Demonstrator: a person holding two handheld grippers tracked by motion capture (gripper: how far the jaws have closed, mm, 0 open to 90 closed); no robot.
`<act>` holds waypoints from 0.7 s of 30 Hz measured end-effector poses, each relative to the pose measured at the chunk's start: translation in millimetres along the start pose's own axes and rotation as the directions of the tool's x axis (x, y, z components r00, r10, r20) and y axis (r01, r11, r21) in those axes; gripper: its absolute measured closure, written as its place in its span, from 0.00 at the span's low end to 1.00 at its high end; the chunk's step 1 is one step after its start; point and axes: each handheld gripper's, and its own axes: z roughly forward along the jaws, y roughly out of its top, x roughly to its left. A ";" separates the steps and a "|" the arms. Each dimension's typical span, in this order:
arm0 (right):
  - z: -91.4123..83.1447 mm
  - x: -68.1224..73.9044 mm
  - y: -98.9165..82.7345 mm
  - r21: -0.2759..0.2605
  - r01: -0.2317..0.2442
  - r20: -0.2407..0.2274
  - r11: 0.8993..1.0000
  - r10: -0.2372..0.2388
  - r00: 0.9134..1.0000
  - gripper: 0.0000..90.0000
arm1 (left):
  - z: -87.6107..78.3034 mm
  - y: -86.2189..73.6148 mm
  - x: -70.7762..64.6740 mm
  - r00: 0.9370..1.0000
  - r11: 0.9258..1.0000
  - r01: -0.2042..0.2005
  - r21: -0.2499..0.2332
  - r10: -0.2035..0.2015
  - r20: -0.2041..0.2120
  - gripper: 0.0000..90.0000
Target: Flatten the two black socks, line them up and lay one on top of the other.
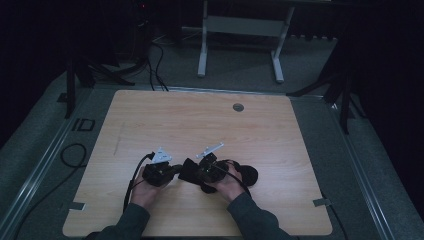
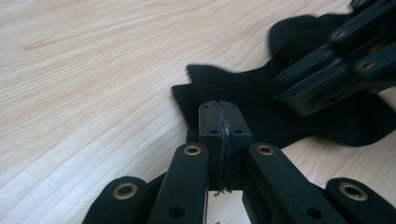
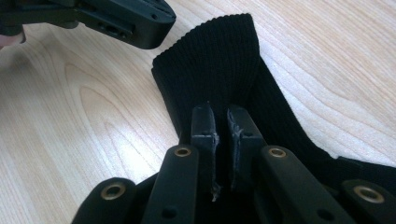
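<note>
A black sock [image 3: 224, 60] lies on the light wooden table [image 1: 210, 120], near the edge closest to the person and well below the small round grey hole [image 1: 238, 107] in the tabletop. The sock is soft knitted cloth with thin ribs running along it, and its open end is cut straight across. The table is smooth, with wavy wood grain. The left gripper [image 2: 219, 122] is hard black plastic with brass-coloured rivets, and its jaws are pressed flat together with only a few thin threads between them (no cloth can be seen in the pinch), right at the edge of the sock. The right gripper [image 3: 220, 126] has its jaws nearly together, pinching a fold of the sock between the pads. The high view shows both hands side by side, sleeves and all, and the sock as a dark lump stretching away from the right hand [image 1: 227, 180]. The right gripper view shows the ribs and the straight cuff up close. There the sock's long side runs from the jaws toward the left gripper.
</note>
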 end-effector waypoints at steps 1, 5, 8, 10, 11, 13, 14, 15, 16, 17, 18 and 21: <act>0.4 0.2 -0.1 0.002 0.004 -0.001 1.000 -0.004 1.000 0.92 | 1.1 0.2 -1.1 1.000 1.000 -0.003 0.002 0.003 0.002 1.00; 1.9 1.3 -0.2 0.006 0.007 0.002 1.000 -0.007 1.000 0.92 | 11.8 -0.8 -5.4 1.000 0.999 -0.030 0.038 0.030 -0.007 1.00; 3.7 2.9 -0.4 0.014 0.015 0.005 1.000 -0.015 1.000 0.92 | 20.6 -2.3 -6.9 0.999 0.997 -0.036 0.066 0.038 -0.024 1.00; 5.2 2.9 -0.6 0.018 0.015 0.008 1.000 -0.016 1.000 0.91 | 23.0 -2.5 -6.8 0.999 0.997 -0.037 0.068 0.039 -0.023 1.00; 5.2 2.9 -0.6 0.018 0.015 0.008 1.000 -0.016 1.000 0.91 | 23.3 -2.6 -6.7 0.999 0.997 -0.039 0.070 0.041 -0.024 1.00; 5.2 2.4 -0.6 0.017 0.013 0.004 1.000 -0.014 1.000 0.86 | 23.6 -2.7 -7.4 0.999 0.996 -0.043 0.076 0.045 -0.027 1.00; 3.7 1.5 -0.4 0.009 0.014 -0.001 1.000 -0.014 1.000 0.80 | 23.6 -2.6 -8.2 0.998 0.995 -0.051 0.080 0.053 -0.032 1.00; 0.7 0.5 0.1 -0.008 0.002 -0.005 1.000 -0.003 1.000 0.76 | 23.7 -2.5 -8.9 0.998 0.995 -0.058 0.084 0.061 -0.035 1.00; -4.4 -1.0 0.8 -0.026 -0.011 -0.009 1.000 0.010 1.000 0.74 | 24.3 -2.6 -9.7 0.997 0.995 -0.057 0.081 0.060 -0.038 1.00; -12.3 -3.8 2.1 -0.055 -0.021 -0.013 0.998 0.020 1.000 0.71 | 24.3 -2.6 -9.5 0.997 0.995 -0.059 0.081 0.062 -0.038 1.00; -25.2 -9.2 3.6 -0.090 -0.032 0.001 0.995 0.032 0.999 0.70 | 24.2 -2.7 -9.0 0.998 0.995 -0.052 0.081 0.055 -0.034 1.00; -39.9 -17.9 3.5 -0.122 -0.039 0.034 0.992 0.044 0.998 0.68 | 24.3 -2.9 -9.0 0.998 0.996 -0.046 0.080 0.049 -0.031 1.00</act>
